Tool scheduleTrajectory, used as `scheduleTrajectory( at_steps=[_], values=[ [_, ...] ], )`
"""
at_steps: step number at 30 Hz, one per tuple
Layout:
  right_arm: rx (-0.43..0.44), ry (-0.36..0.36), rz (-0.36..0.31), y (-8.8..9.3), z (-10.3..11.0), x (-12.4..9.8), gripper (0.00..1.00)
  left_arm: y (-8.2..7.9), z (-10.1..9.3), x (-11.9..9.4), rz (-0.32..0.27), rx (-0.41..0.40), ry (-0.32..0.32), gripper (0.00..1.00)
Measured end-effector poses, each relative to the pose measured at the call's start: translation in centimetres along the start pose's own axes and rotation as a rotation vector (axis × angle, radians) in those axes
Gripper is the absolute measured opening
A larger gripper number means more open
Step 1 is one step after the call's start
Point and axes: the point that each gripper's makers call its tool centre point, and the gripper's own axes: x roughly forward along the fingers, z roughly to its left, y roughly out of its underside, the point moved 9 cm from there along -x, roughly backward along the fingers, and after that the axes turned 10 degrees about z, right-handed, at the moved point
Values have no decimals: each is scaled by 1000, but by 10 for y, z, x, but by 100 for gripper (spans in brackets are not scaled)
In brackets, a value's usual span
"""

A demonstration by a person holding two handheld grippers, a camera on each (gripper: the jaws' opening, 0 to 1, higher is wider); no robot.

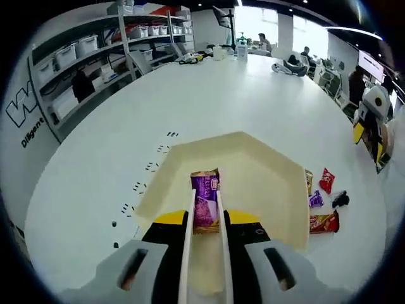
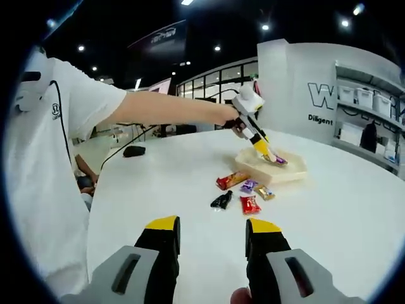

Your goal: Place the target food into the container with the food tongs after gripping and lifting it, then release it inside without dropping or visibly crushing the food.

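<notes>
Fingers of our left gripper (image 1: 205, 218) press the white plastic food tongs (image 1: 204, 253) together on a purple foil snack packet (image 1: 205, 201), held above the cream hexagonal container (image 1: 266, 164). Our right gripper (image 2: 212, 244) hangs with fingers apart over the white surface (image 2: 329, 209). Farther off, small loose wrapped snacks (image 2: 243, 192) lie beside the container.

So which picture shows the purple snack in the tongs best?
The left gripper view. There the purple snack packet sits close up between the two tong blades, over the cream container. In the right gripper view the same packet is far off, just a tiny purple spot at the tong tips above the container.
</notes>
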Motion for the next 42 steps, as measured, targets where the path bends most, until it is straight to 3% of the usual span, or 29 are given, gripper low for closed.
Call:
scheduleTrajectory(
  at_steps=[12, 18, 25, 37, 42],
  values=[
    [13, -1, 0, 2, -4, 1, 36, -2, 6, 3, 21, 54, -5, 20],
    [15, -2, 3, 3, -5, 2, 36, -6, 6, 0, 69, 168, -34, 20],
    [14, -2, 1, 2, -5, 1, 36, -9, 4, -2, 87, 221, -56, 20],
    [8, -5, 3, 1, -4, 3, 36, -9, -1, -12, 43, 203, -68, 20],
    [3, -6, 1, -1, -2, 3, 36, -9, -11, -20, 8, 149, -60, 21]
  ],
)
